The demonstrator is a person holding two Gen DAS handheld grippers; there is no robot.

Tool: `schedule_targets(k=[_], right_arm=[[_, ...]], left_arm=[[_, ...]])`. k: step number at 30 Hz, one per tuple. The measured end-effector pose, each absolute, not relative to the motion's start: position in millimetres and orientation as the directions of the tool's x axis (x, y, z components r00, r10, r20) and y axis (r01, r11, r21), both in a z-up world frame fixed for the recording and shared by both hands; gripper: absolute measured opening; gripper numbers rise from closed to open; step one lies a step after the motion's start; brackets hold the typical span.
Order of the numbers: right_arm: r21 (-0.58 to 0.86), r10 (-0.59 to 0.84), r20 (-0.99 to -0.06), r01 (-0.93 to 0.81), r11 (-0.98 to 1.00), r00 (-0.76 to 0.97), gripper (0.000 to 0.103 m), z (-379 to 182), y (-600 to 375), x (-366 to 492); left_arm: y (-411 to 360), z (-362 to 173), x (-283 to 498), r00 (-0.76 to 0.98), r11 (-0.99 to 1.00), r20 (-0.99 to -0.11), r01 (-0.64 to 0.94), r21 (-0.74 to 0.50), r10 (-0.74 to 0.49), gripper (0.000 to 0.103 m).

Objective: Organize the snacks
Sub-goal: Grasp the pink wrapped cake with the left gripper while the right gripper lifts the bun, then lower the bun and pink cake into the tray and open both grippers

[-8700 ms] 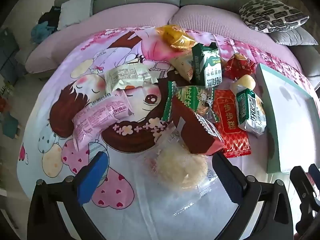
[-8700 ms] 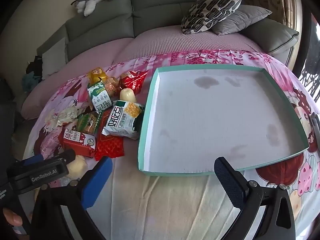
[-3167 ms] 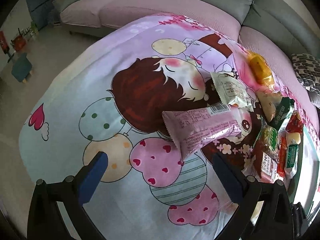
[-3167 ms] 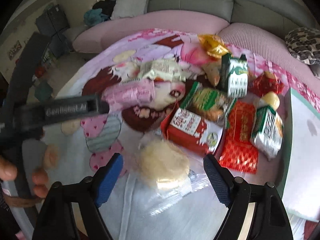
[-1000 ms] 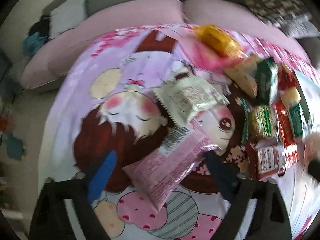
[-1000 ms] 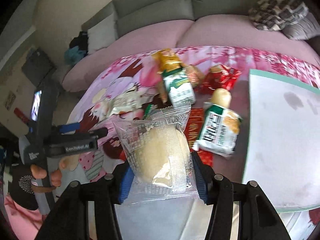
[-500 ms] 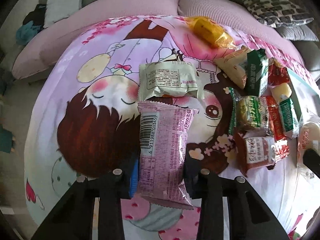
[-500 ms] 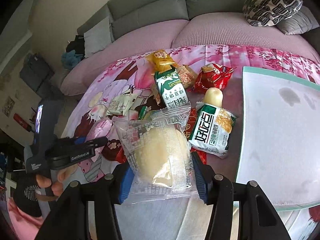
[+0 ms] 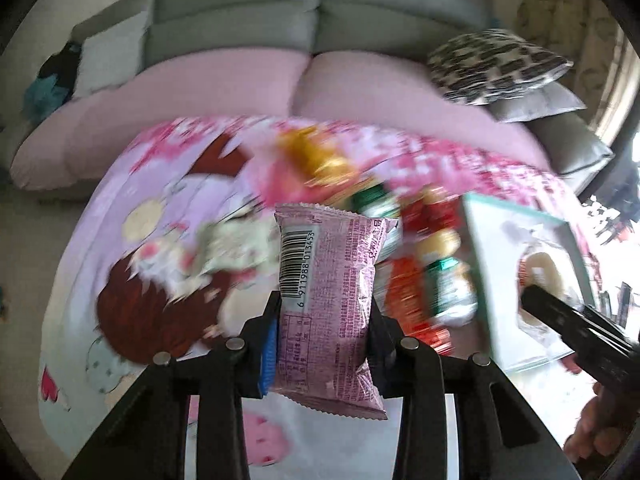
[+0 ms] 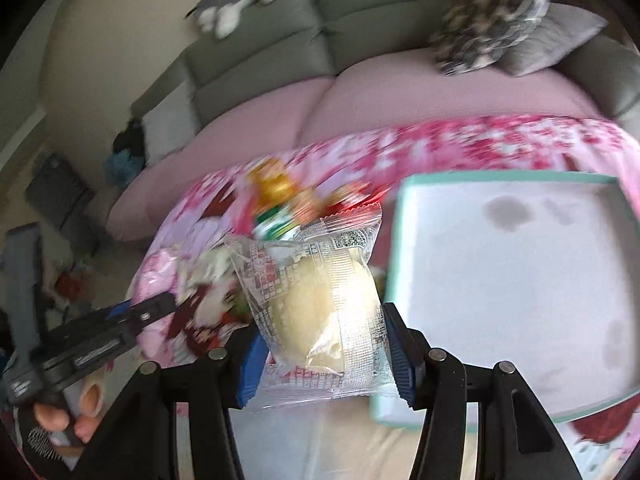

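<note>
My left gripper is shut on a pink snack packet, which stands upright between the pads, clear of the cartoon blanket. My right gripper is shut on a clear-wrapped pale bun, held at the near left corner of the teal-rimmed white tray. In the left wrist view the tray lies to the right, with the right gripper and the bun over it. A blurred pile of snacks lies between the pink packet and the tray. The left gripper shows at the lower left of the right wrist view.
A grey sofa with a pink seat cover runs along the back. Patterned and grey cushions sit at its right end, and a plush toy lies on top. A person's hand holds the left gripper.
The left gripper shut on the pink packet and lifted it off the blanket. The right gripper carried the bun rightward to the tray's corner. Both views are now motion-blurred.
</note>
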State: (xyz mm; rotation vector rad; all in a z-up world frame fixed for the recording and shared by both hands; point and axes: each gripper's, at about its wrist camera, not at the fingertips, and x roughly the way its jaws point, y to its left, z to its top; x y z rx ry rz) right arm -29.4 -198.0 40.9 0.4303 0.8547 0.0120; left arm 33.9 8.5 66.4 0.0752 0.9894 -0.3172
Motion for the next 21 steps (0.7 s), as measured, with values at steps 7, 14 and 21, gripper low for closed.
schedule_targets(k=[7, 14, 21], right_arm=[[0.321, -0.006, -0.747, 0.369, 0.872, 0.664, 0.056, 38, -269, -41], [0.284, -0.12, -0.762, 0.494, 0.822, 0.637, 0.056, 23, -322, -44], [0.215, -0.247, -0.752, 0.581, 0.785, 0.611, 0.056, 6, -354, -46]], left_arm=[[-70, 76, 32, 0.481, 0.897, -0.814, 0.429, -0.105, -0.326, 0.038], [-132, 66, 40, 0.425, 0.841, -0.808, 0.519, -0.152, -0.408, 0.038], [-185, 41, 51, 0.402, 0.823, -0.822, 0.552, -0.135, -0.404, 0.038]])
